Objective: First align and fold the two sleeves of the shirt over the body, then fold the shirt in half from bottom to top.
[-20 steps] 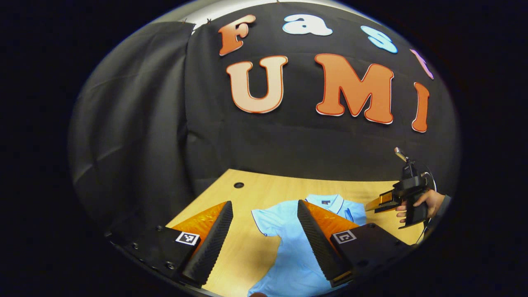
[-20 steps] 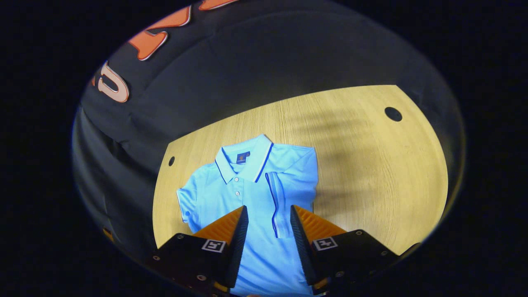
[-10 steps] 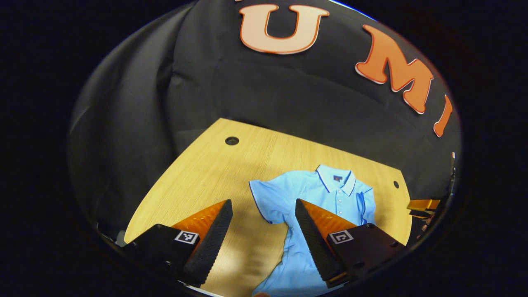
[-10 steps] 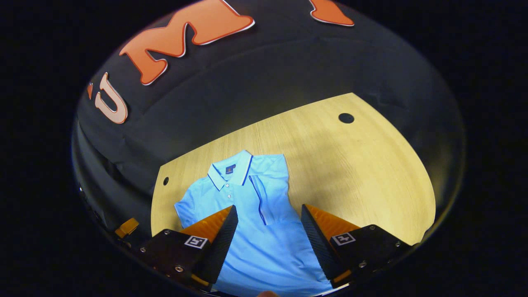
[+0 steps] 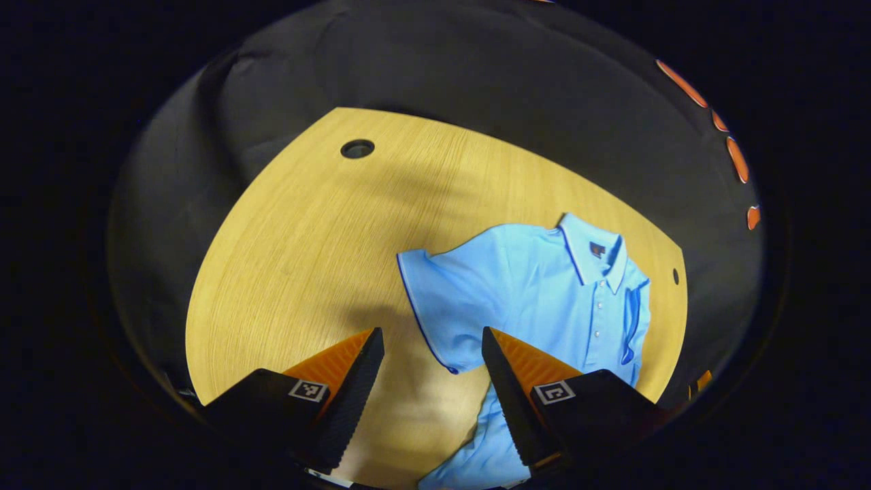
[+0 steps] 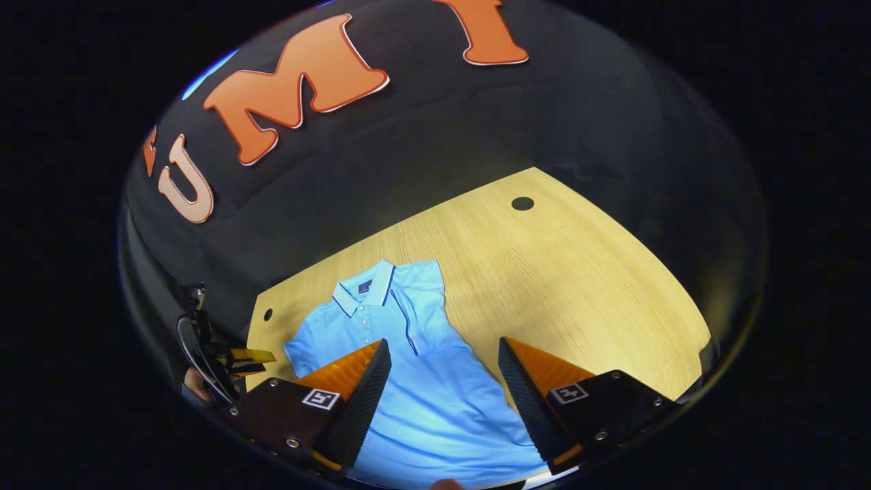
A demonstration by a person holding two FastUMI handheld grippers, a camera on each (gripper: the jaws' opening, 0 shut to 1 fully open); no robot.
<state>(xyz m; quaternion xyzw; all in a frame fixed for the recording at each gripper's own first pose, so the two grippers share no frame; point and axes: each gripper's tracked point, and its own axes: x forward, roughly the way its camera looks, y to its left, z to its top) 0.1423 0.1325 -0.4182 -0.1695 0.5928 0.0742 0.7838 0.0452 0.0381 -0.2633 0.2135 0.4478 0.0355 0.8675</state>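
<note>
A light blue polo shirt [image 5: 544,292] lies flat on the wooden table [image 5: 306,231], collar at the far end. One sleeve [image 5: 435,306] is spread out to the side, just beyond my left gripper [image 5: 432,335], which hangs open above its hem. In the right gripper view, the shirt [image 6: 422,401] has its other sleeve [image 6: 425,309] folded over the body. My right gripper [image 6: 444,342] is open above the shirt's lower body with nothing between its fingers. The left gripper [image 6: 248,359] also shows at the far left, held by a hand [image 6: 194,384].
The table has a round cable hole at each far corner [image 5: 357,148] [image 6: 522,203]. Black cloth walls stand close behind the table. Bare wood lies left of the shirt [image 5: 286,286] and right of it [image 6: 585,292].
My left gripper has tipped down and come closer to the spread sleeve. My right gripper has opened wider and drawn back from the folded sleeve toward the shirt's lower part.
</note>
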